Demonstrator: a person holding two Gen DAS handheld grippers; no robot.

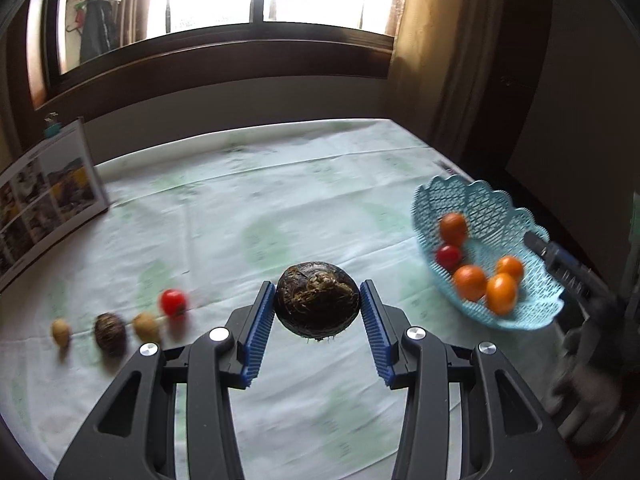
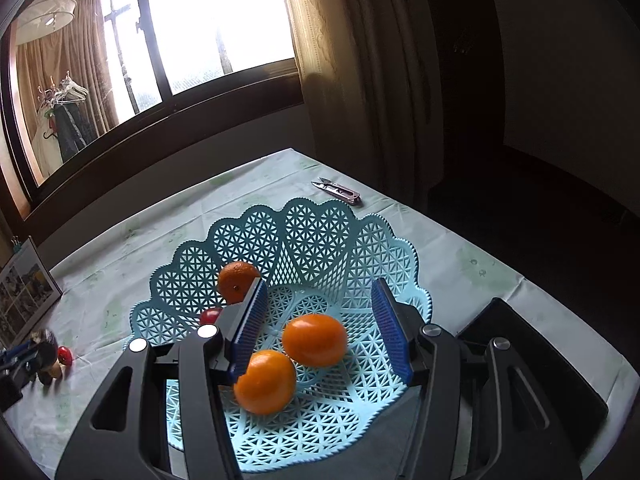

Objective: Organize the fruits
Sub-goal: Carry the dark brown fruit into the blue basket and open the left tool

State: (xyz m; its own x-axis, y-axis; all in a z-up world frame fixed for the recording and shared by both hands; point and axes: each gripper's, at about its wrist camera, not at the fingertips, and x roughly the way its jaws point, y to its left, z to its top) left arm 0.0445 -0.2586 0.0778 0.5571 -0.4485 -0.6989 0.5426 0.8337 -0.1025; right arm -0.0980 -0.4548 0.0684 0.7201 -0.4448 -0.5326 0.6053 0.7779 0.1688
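- The left tongs (image 1: 318,312) grip a dark brown, hairy round fruit (image 1: 317,305) between their blue ribbed pads, holding it clear above the surface (image 1: 280,208), which is covered with a pale green patterned cloth.
- The fruit looks like a small husked coconut or a similar hard-shelled thing. I judge it stiff and fairly heavy for its size. Its fibrous skin should give the pads good purchase, and the hold across its widest part looks sound.
- A light blue lattice basket (image 1: 492,204) with a scalloped rim stands at the right side of the surface, near the fruit but apart from it.
- In the basket lie several oranges (image 2: 315,339) and a small red fruit (image 1: 449,256). The oranges look smooth and firm with a little give, so they may roll when anything is set among them.
- The right tongs (image 2: 316,332) hover over the basket with jaws parted and nothing pressed between the pads. One orange lies in the gap below them, and another orange (image 2: 265,382) just beside the left pad.
- On the left of the surface, well apart from the basket, sits a row of small things: a red tomato-like fruit (image 1: 173,302), two pale tan fruits (image 1: 146,326), and another dark hairy fruit (image 1: 110,334).
- The tan ones look hard and light; the red one looks thin-skinned and should be taken gently at its middle.
- Small metal snips (image 2: 338,192) lie beyond the basket, and a photo board (image 1: 48,200) leans at the far left.
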